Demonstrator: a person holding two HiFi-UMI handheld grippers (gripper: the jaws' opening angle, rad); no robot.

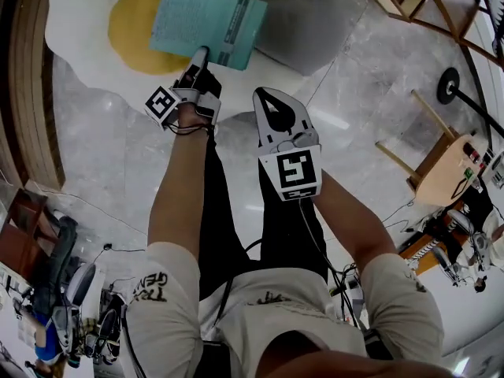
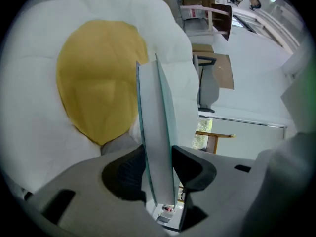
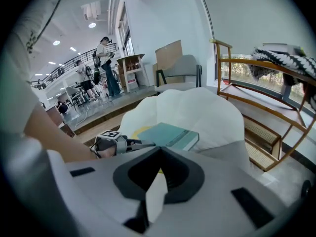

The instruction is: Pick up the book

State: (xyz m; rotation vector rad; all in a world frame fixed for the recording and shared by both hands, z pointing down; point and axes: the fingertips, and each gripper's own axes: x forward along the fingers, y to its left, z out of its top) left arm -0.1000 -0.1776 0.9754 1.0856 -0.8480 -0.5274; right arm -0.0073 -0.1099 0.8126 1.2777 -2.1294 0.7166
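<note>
A teal book point(image 1: 209, 26) hangs above a white cushion with a yellow centre point(image 1: 134, 30), shaped like a fried egg. My left gripper point(image 1: 201, 53) is shut on the book's near edge. In the left gripper view the book point(image 2: 155, 132) stands edge-on, and both dark pads of that gripper point(image 2: 158, 164) press on its covers. In the right gripper view the book point(image 3: 170, 135) is lifted off the cushion point(image 3: 197, 110) by the left gripper point(image 3: 128, 143). My right gripper point(image 1: 264, 93) hovers beside it to the right, its jaws point(image 3: 159, 149) shut with nothing between them.
A wooden rack point(image 3: 256, 98) stands to the right of the cushion. A round wooden stool point(image 1: 441, 168) is on the marble floor at right. A grey chair point(image 2: 207, 85) stands behind the cushion. Several people point(image 3: 106, 58) stand far off. Gear and cables point(image 1: 63, 290) lie at lower left.
</note>
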